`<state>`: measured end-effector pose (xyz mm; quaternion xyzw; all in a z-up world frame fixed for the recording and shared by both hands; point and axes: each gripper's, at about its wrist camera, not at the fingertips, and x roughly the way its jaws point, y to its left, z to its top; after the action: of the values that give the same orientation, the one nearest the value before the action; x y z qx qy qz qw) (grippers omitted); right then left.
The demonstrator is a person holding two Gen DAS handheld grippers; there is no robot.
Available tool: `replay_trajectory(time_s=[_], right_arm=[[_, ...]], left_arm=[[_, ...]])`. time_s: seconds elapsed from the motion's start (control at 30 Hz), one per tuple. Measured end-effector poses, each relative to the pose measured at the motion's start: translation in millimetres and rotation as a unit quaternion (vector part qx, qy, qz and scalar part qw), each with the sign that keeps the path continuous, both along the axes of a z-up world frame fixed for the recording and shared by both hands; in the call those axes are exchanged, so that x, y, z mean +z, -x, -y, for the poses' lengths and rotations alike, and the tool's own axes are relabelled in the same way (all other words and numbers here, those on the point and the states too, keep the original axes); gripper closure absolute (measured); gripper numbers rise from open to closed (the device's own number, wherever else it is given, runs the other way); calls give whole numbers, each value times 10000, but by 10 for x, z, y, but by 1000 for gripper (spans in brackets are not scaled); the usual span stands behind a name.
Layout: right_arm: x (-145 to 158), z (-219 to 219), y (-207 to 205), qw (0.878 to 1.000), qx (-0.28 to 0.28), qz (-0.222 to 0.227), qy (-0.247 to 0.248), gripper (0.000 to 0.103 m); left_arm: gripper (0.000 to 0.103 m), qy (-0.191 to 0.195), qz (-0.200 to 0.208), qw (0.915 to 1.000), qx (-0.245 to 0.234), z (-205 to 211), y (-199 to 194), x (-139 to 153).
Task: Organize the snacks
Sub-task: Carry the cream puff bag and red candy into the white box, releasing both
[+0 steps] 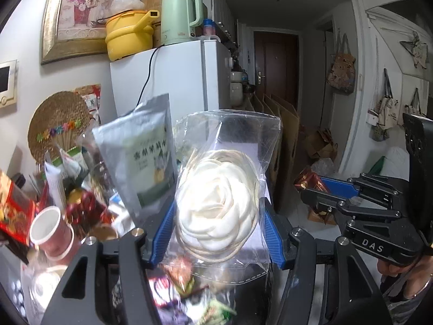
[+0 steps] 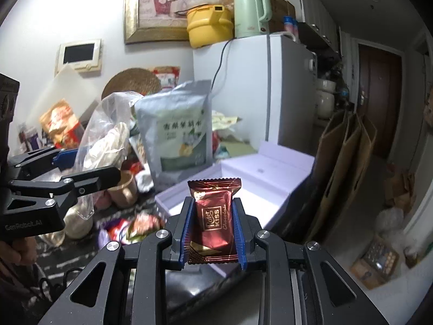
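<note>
Both your grippers pinch snacks: the left gripper (image 1: 219, 216) clamps a clear bag (image 1: 224, 178), the right gripper (image 2: 213, 230) a chocolate packet (image 2: 213, 216).

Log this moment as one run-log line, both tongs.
left tongs: shut on clear bag | right tongs: shut on chocolate packet | white box: open

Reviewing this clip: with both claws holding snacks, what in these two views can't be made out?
- Left wrist view: the small wrappers under the clear plastic bag of white dried slices are motion-blurred; brands unreadable.
- Left wrist view: the dark red chocolate wrapper is mostly hidden by the right claw.
- Right wrist view: the open white cardboard box has its floor partly covered by that wrapper; contents unclear.
- Both views: the silver-green pouch carries print too blurred to read.
</note>
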<state>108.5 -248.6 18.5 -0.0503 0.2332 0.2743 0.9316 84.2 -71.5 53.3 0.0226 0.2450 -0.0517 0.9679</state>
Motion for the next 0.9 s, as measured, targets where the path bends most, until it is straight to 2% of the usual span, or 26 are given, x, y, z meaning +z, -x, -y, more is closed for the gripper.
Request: replay_trajectory(time_s=[0.2,0.47,0.7,0.9], right_arm=[[169,-20,-364,9999,3,149,22,76],[297,-63,-834,9996,72,246,116,76],[228,-123,-1267,9996,17,58,266,76],[40,-214,-1586,9989,-2,-216,424,76]], left_arm=[[44,-176,-54,9998,9,43,-484,145],[44,-327,-240,9991,-74,121,-1082,145],[44,-415,-508,9978,-44,147,-1542,-44],[44,-351,-872,9956,-35,121,-1843,-304]])
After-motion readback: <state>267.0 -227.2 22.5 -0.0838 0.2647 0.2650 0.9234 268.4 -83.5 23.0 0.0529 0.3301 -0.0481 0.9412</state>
